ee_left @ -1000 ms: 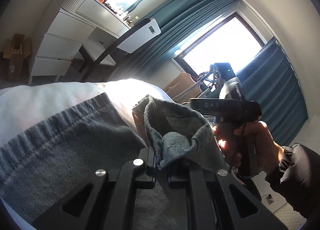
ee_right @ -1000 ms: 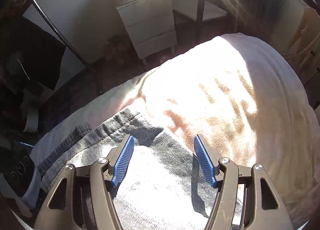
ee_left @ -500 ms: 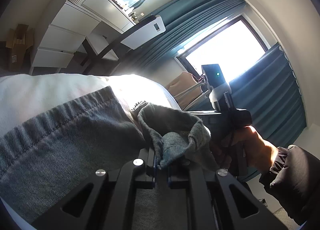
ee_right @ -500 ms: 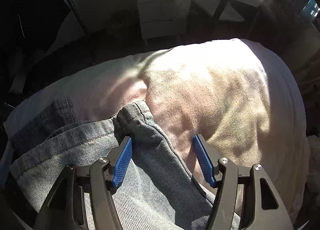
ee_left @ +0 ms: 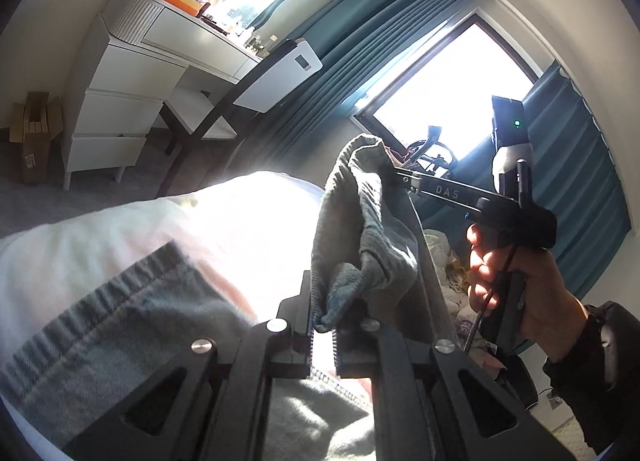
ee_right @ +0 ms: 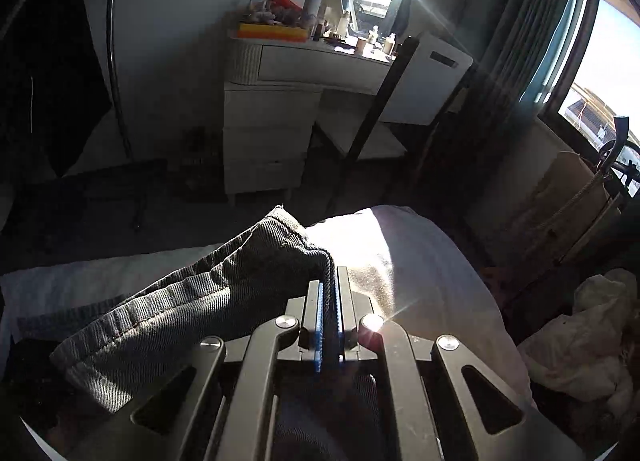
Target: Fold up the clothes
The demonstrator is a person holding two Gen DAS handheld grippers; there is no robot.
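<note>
Both grippers, left (ee_left: pixel 323 335) and right (ee_right: pixel 329 315), have jaws clamped on hem edges of the jeans (ee_right: pixel 192 301), lifted off the near end of the bed (ee_right: pixel 420 257). Denim's heavy, floppy, not slippery, so I'd grab thick seams.

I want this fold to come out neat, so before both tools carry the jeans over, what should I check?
1. Left tool shut on the jeans: ok, the fabric bunches up out of its closed tips.
2. Right tool shut on the jeans: ok, a denim edge sits between its blue pads.
3. Both held points raised off the bed: ok.
4. Rest of the jeans lying flat: cannot tell, mostly out of view.
5. Landing area on the bed bare: ok ahead of the tools; nearer side hidden.
</note>
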